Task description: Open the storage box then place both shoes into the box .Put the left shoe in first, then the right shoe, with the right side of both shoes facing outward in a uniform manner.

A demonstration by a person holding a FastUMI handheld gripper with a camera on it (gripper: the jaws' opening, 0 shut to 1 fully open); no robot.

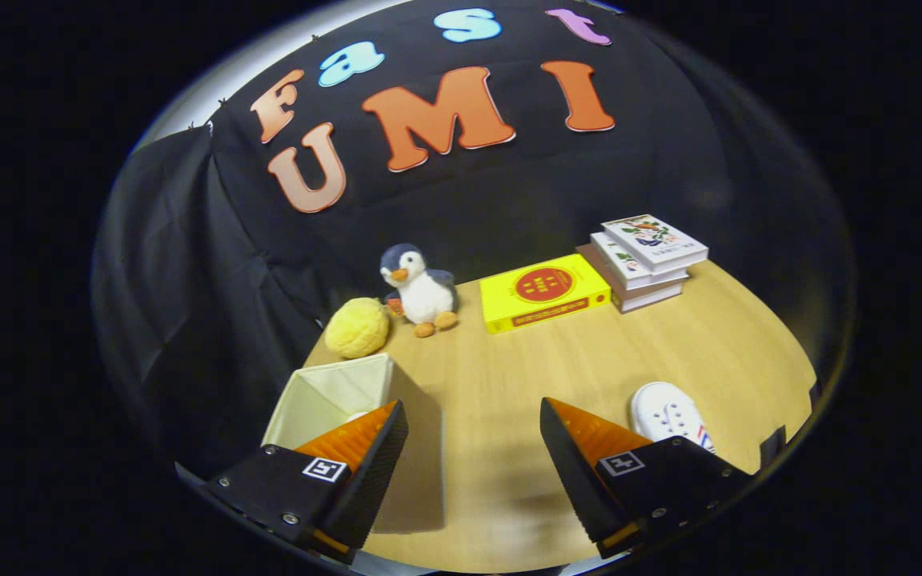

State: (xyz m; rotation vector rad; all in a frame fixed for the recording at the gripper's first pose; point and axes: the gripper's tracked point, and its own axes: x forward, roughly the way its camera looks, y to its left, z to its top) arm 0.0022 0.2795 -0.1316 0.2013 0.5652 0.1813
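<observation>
1. pale wood is seen across the table (pixel 589 360), which takes up the middle and lower right of the frame.
2. the gripper (pixel 473 424) is held over bare wood at the lower centre; its fingers (pixel 365 448) are spread wide apart and nothing is gripped between them.
3. the storage box (pixel 329 396), cream-coloured with its top open, is seen at the lower left, partly behind the left finger, at the table's near left edge.
4. a white shoe (pixel 665 412) with laces and eyelets is seen at the lower right, just beyond the right finger and partly hidden by it; which shoe of the pair it is cannot be told.
5. farther back, a yellow ball (pixel 357 328) is set beside a plush penguin (pixel 421 288) at the centre left.
6. to the right of the penguin a yellow book (pixel 545 292) lies flat, and a stack of books (pixel 645 256) is set just beside it at the upper right.
</observation>
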